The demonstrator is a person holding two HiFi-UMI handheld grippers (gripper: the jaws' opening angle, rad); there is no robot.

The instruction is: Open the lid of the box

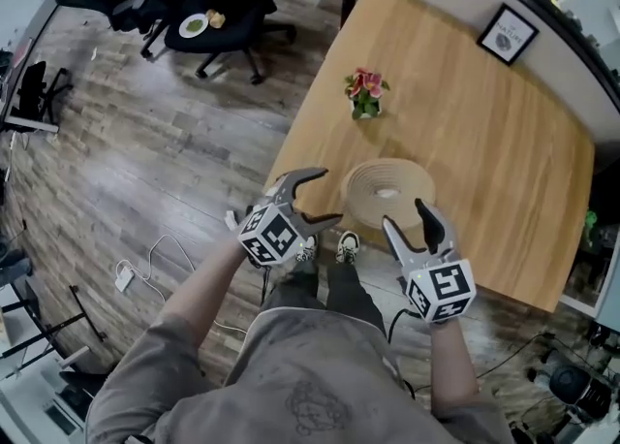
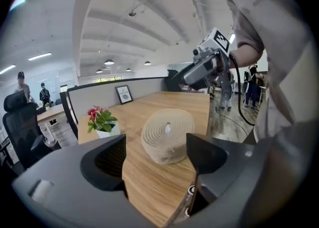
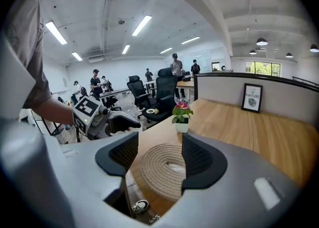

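A round box of coiled beige rope [image 1: 390, 192] stands with its lid on, near the front edge of the wooden table [image 1: 484, 142]. My left gripper [image 1: 329, 196] hovers just left of the box, off the table's edge, jaws wide open and empty. My right gripper [image 1: 405, 216] hangs at the box's near side, also open and empty. In the left gripper view the box [image 2: 168, 135] lies ahead of the left gripper [image 2: 155, 146], with the right gripper [image 2: 199, 70] above it. In the right gripper view the box [image 3: 159, 170] sits just beyond the right gripper [image 3: 159, 148].
A small potted plant with pink flowers [image 1: 365, 93] stands further back on the table, and a framed picture [image 1: 506, 35] leans at the far edge. Office chairs [image 1: 208, 15], one bearing a plate, stand on the wood floor to the left. A cable [image 1: 145, 263] lies on the floor.
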